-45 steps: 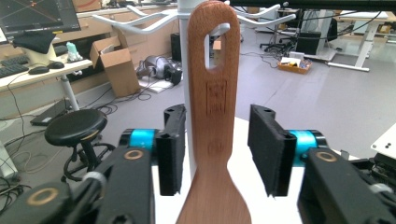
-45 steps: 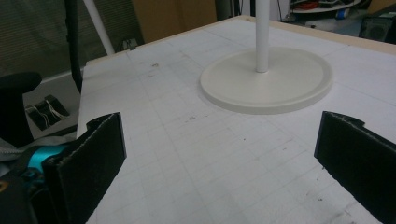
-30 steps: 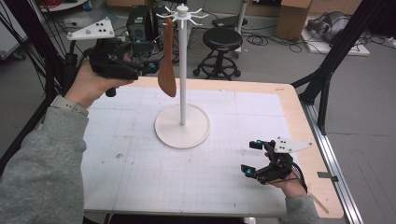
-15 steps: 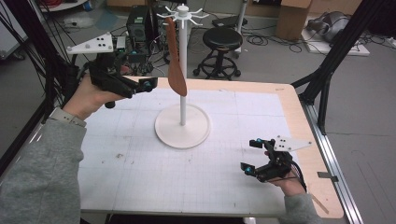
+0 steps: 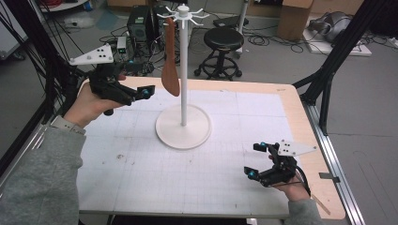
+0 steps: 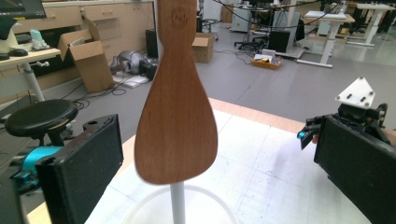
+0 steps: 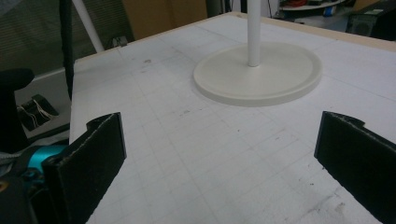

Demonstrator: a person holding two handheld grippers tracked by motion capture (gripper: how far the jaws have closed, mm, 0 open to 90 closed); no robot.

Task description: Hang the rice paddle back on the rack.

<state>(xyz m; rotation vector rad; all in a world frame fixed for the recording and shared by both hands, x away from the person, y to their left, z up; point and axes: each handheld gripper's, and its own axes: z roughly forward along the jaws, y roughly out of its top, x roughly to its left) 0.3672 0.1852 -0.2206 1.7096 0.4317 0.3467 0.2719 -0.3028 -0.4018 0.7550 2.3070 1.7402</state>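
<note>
With our left claw [image 5: 145, 92] spread wide and empty beside the brown wooden spatula [image 5: 170, 70] hanging upper centre on the white rack [image 5: 183, 124], we back off level, avoiding a knock.

Black stool [image 5: 225, 40] beyond table, cardboard box [image 6: 88, 58]

A brown wooden spatula [image 5: 170, 65] hangs from a hook on the white stand [image 5: 183, 70]. Its wide flat end points down, above the table
</note>
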